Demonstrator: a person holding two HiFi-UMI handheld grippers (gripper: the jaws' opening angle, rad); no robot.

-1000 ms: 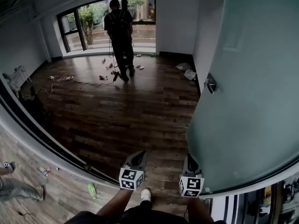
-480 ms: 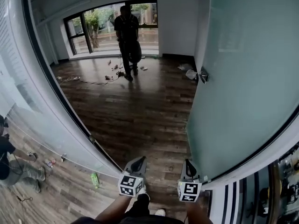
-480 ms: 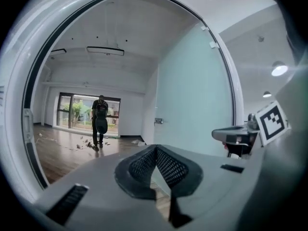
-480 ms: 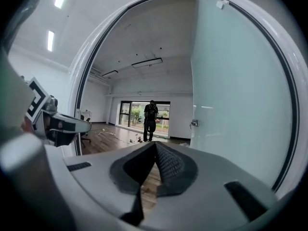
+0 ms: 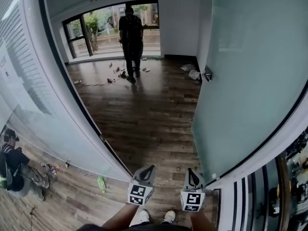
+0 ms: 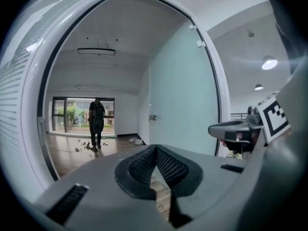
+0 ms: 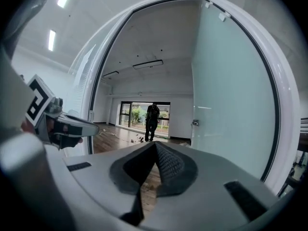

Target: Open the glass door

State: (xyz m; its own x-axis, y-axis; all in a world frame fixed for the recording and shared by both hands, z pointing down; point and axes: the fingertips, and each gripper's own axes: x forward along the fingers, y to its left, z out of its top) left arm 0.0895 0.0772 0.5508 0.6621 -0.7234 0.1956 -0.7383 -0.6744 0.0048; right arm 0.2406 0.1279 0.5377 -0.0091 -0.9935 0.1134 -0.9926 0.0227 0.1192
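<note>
The frosted glass door [image 5: 250,81] stands swung open into the room on the right, its metal handle [image 5: 207,74] at its far edge. My left gripper [image 5: 147,170] and right gripper [image 5: 192,173] are side by side low in the head view, at the doorway, both shut and empty. Neither touches the door, and the handle is well ahead of them. The left gripper view looks past that gripper's [image 6: 156,149] shut jaws to the door [image 6: 183,90] and handle [image 6: 152,117]. The right gripper view shows its own gripper [image 7: 155,144], the door [image 7: 226,95] and the handle [image 7: 195,122].
A fixed glass wall panel [image 5: 43,105] bounds the doorway on the left. A person [image 5: 131,37] stands by the far window, with cables and small clutter [image 5: 115,73] on the wooden floor. White bags [image 5: 191,71] lie by the right wall. A green bottle [image 5: 101,184] lies behind the glass panel.
Both grippers have travelled level along the doorway together, staying shut. The left glass panel now fills the left of the head view, and the door handle sits higher in the picture.
</note>
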